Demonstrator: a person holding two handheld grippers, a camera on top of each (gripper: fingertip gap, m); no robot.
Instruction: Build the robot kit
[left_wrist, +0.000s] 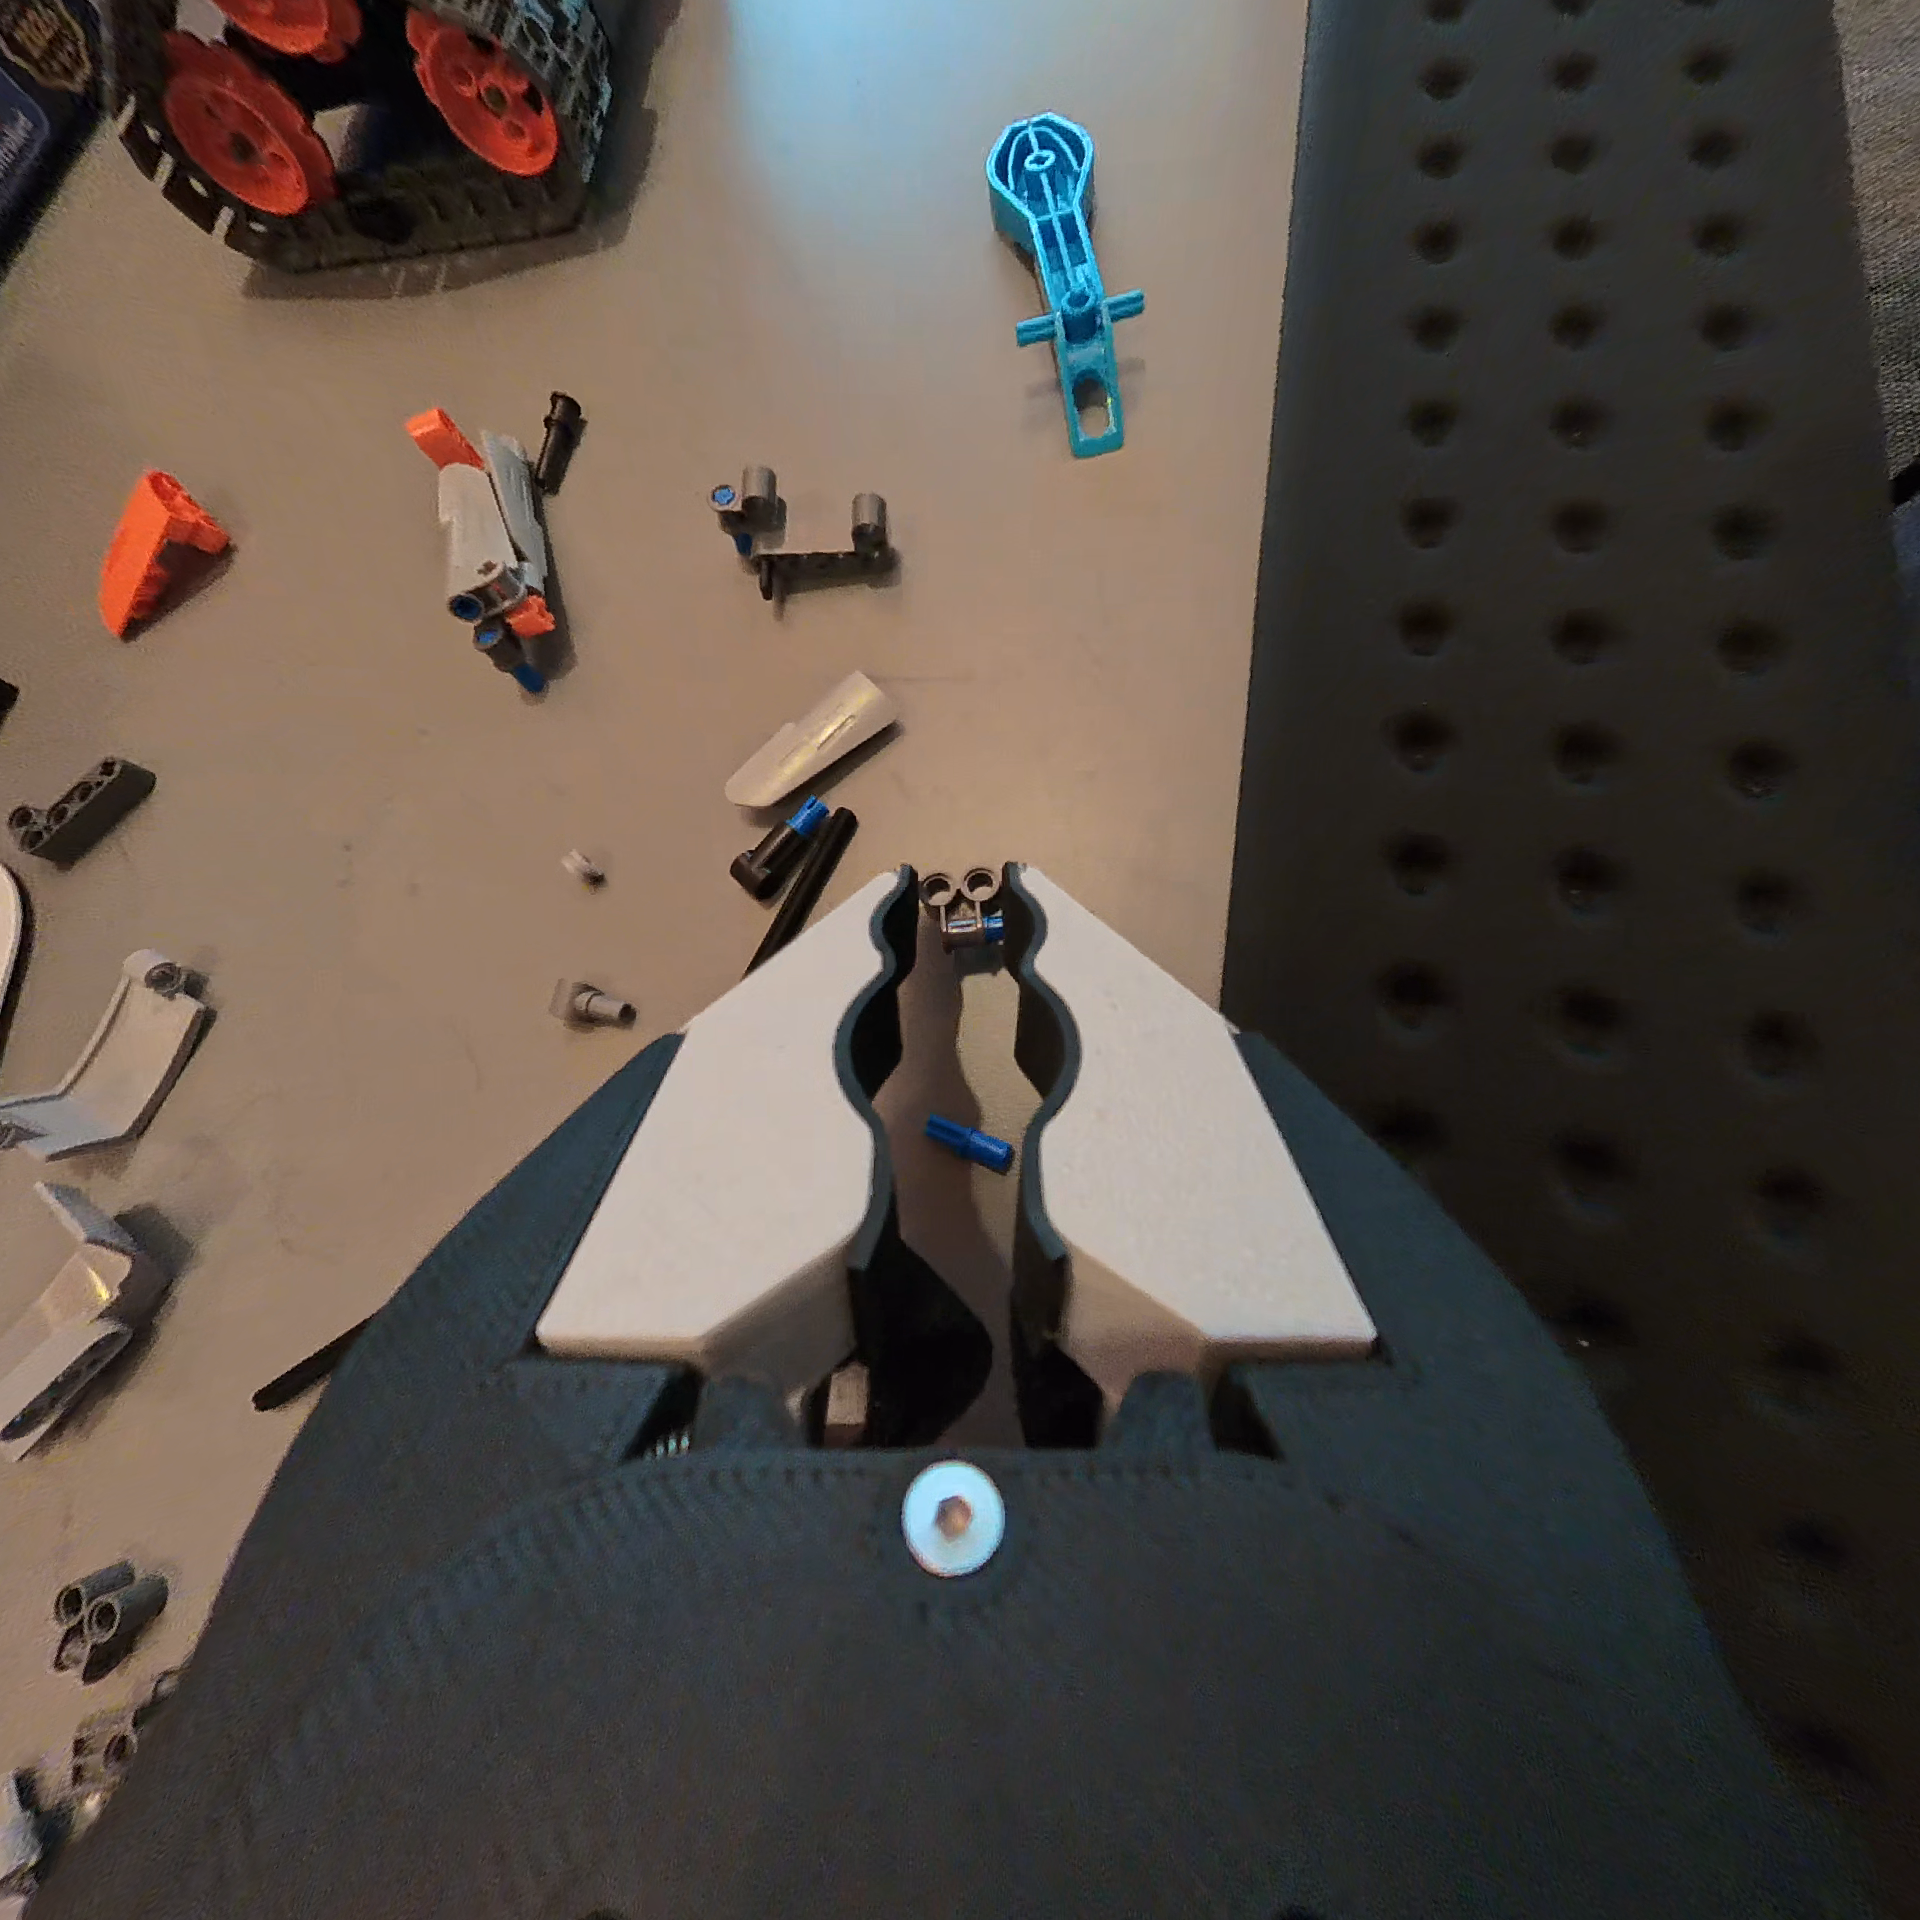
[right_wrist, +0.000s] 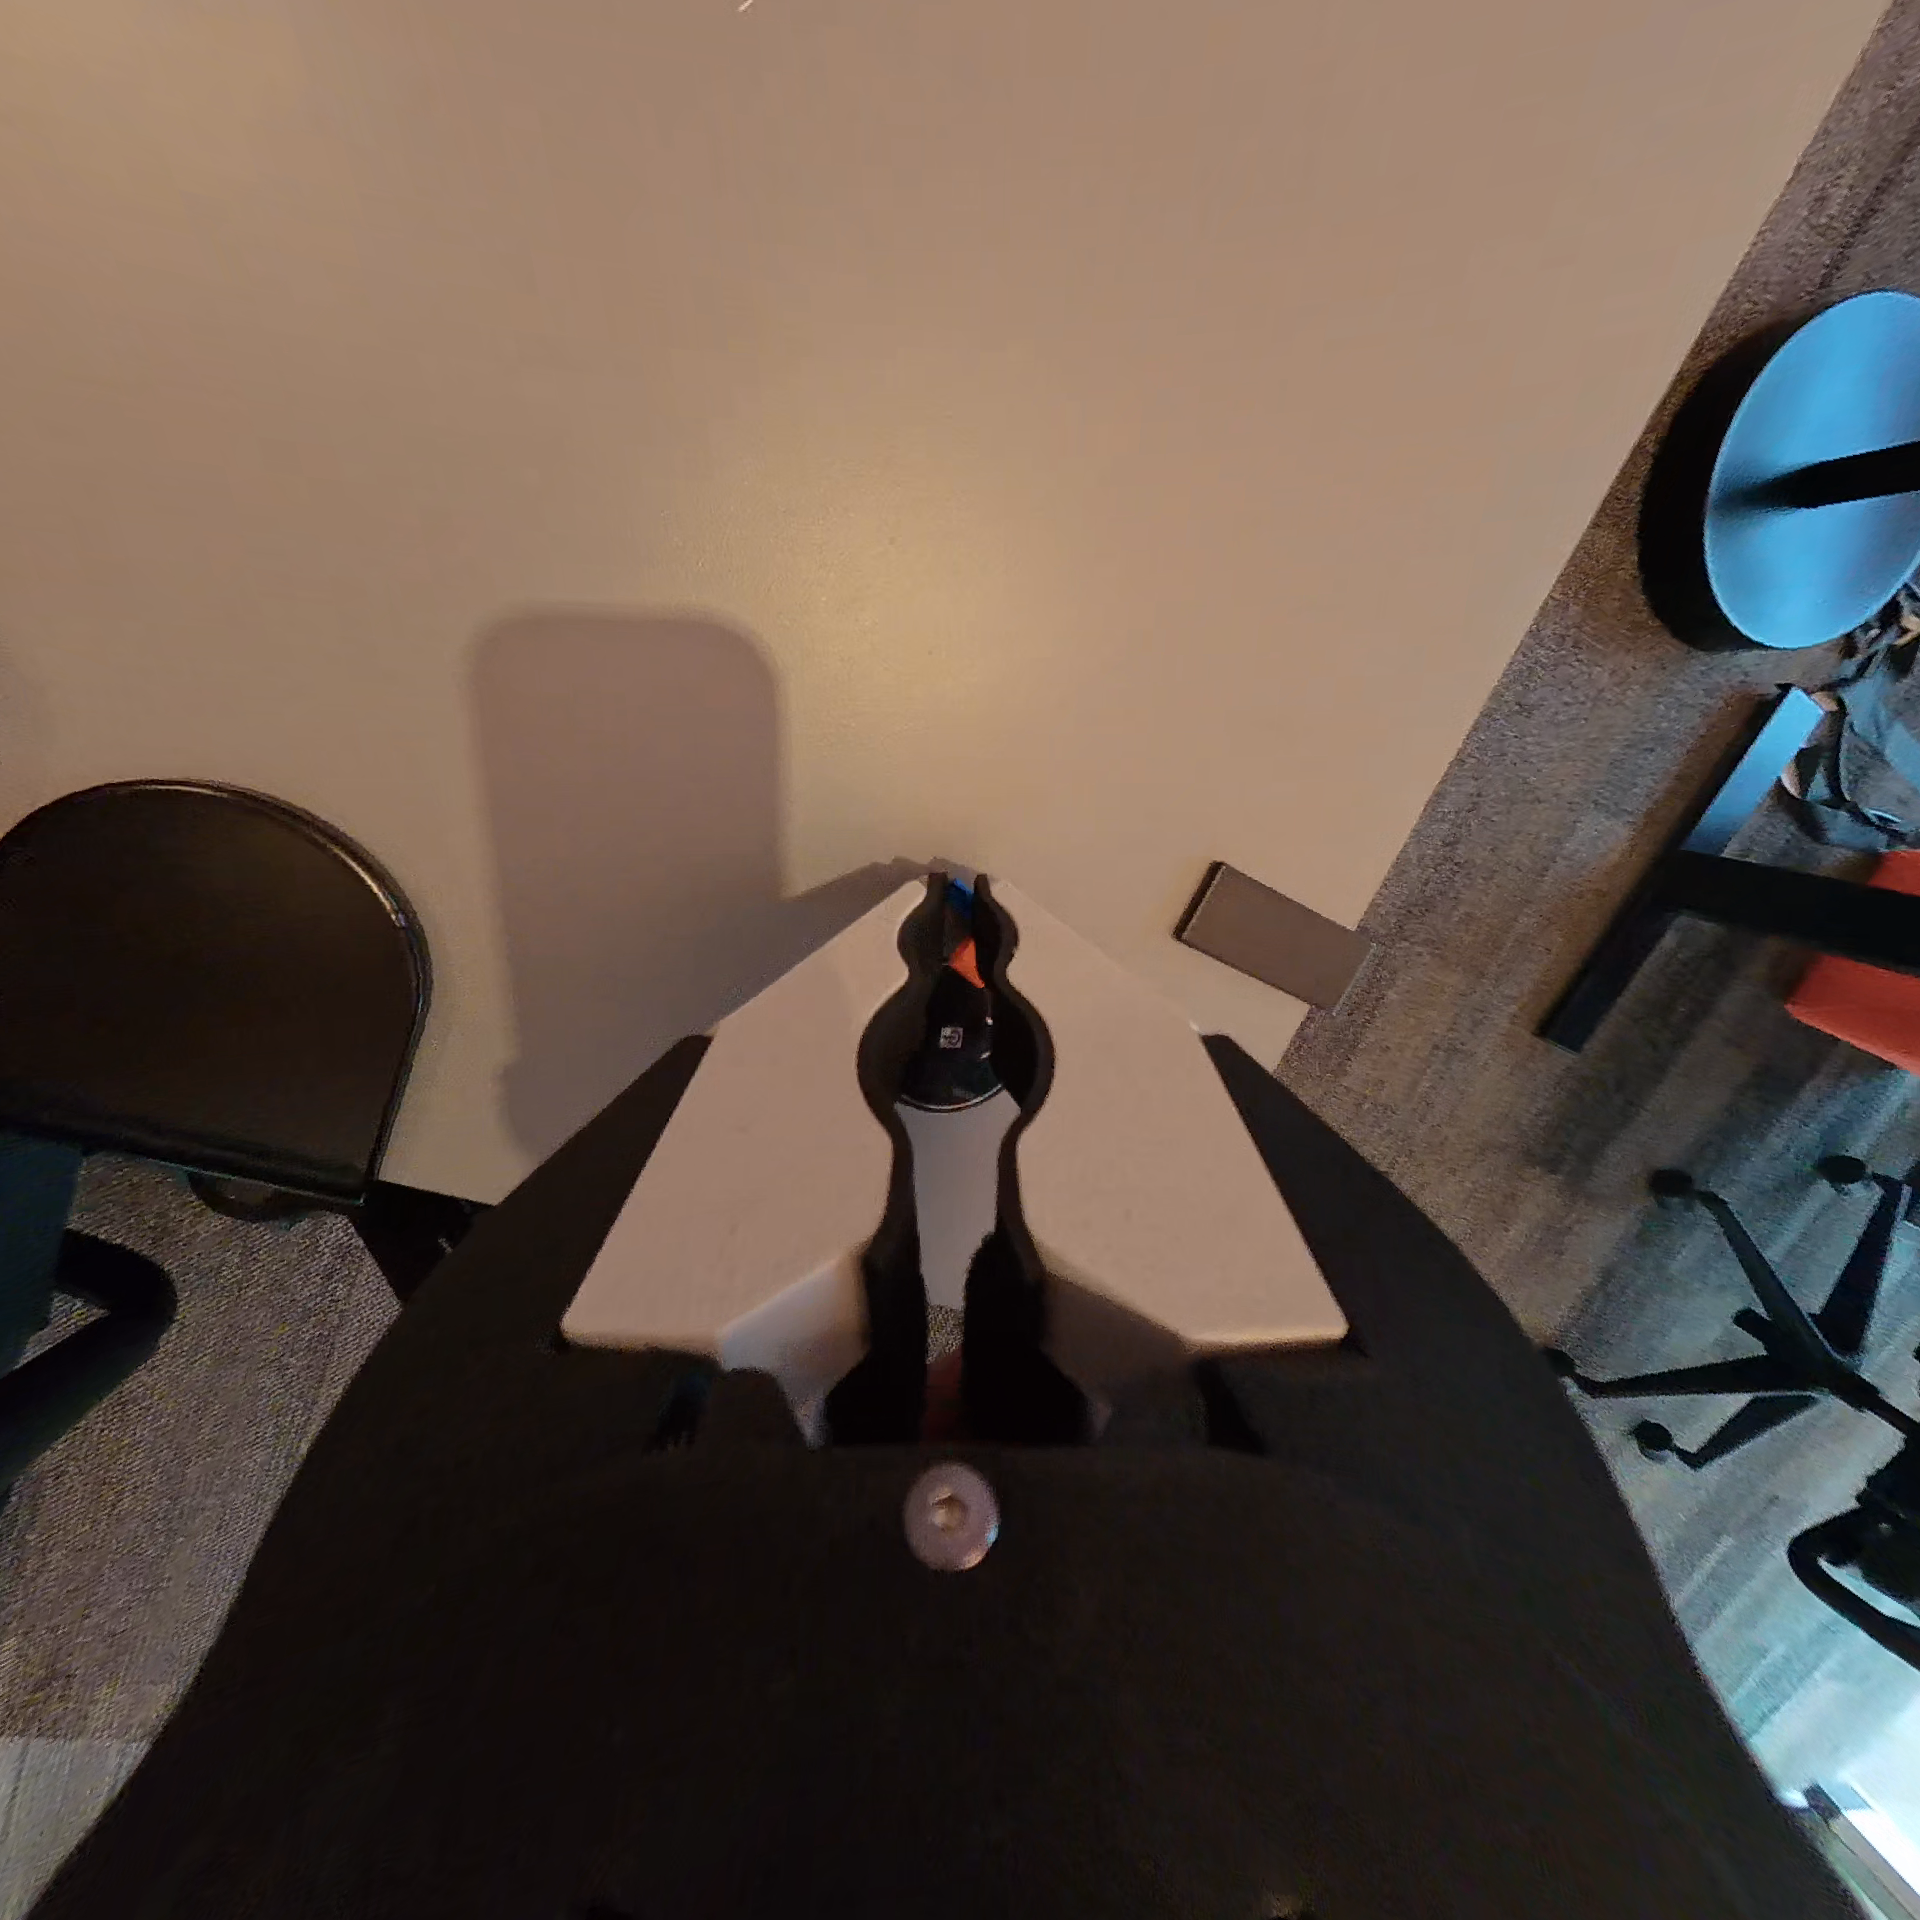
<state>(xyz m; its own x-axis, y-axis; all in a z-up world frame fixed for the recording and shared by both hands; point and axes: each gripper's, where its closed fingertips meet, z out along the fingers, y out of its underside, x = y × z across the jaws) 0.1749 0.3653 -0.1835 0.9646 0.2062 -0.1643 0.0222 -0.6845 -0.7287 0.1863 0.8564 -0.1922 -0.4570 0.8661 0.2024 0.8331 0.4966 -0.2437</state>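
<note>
Almost nothing can be read in either view. In the left wrist view, a dark blue box at the upper left corner of the bench bears a badge-like emblem and some pale lettering, but it is cut off by the frame edge and too blurred to make out. In the right wrist view, a small white square sticker with a tiny dark mark sits on a black part between the jaws; the mark is too small to tell. No numbers, brands or signs are legible elsewhere.
</note>
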